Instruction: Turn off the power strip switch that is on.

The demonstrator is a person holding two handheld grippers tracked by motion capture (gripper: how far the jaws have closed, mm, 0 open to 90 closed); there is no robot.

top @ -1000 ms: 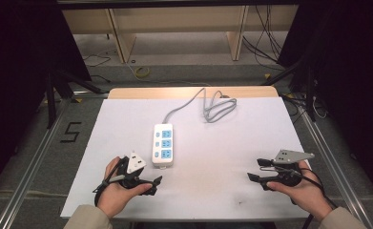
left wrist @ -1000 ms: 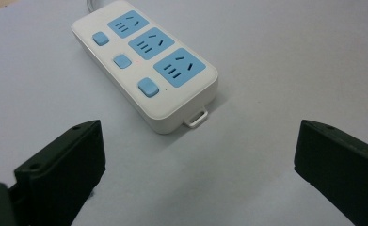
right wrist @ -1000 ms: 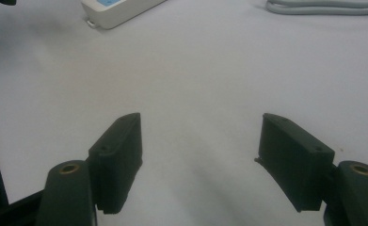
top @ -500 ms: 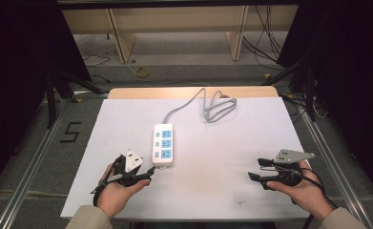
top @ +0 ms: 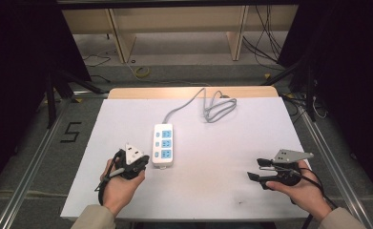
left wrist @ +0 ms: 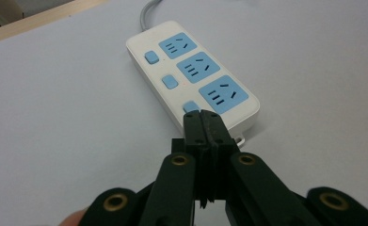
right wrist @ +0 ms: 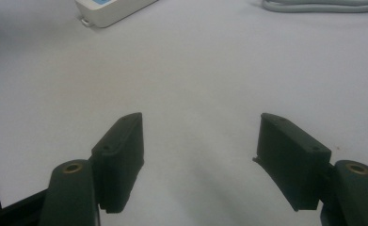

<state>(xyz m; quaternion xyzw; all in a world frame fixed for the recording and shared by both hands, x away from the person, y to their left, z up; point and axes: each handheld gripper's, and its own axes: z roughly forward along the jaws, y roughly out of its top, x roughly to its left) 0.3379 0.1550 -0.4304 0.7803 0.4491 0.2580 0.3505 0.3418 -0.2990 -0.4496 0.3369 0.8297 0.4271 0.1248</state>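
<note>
High view: you sit at the near edge of a white table (top: 222, 191), a gripper in each hand. A white power strip (top: 163, 144) with three blue sockets lies a little left of the table's middle, its long side running from 12 to 6 o'clock. Its grey cable (top: 212, 107) leaves the far end and curls into a loose loop toward 1 o'clock, clear of your working space.

Your left gripper (top: 143, 162) sits just beside the strip's near end, at about 8 o'clock from it. Its jaws have just been closing and now meet tip to tip with nothing between them. In the left gripper view the joined tips (left wrist: 204, 123) point at the nearest of three small blue switch buttons (left wrist: 190, 106), so the closed jaws probably serve as a single blunt finger for pressing it. Whether they already touch the button is hard to tell.

Your right gripper (top: 254, 169) rests well apart at 4 o'clock, jaws spread wide over bare table, holding nothing. It seems parked out of the way.
</note>
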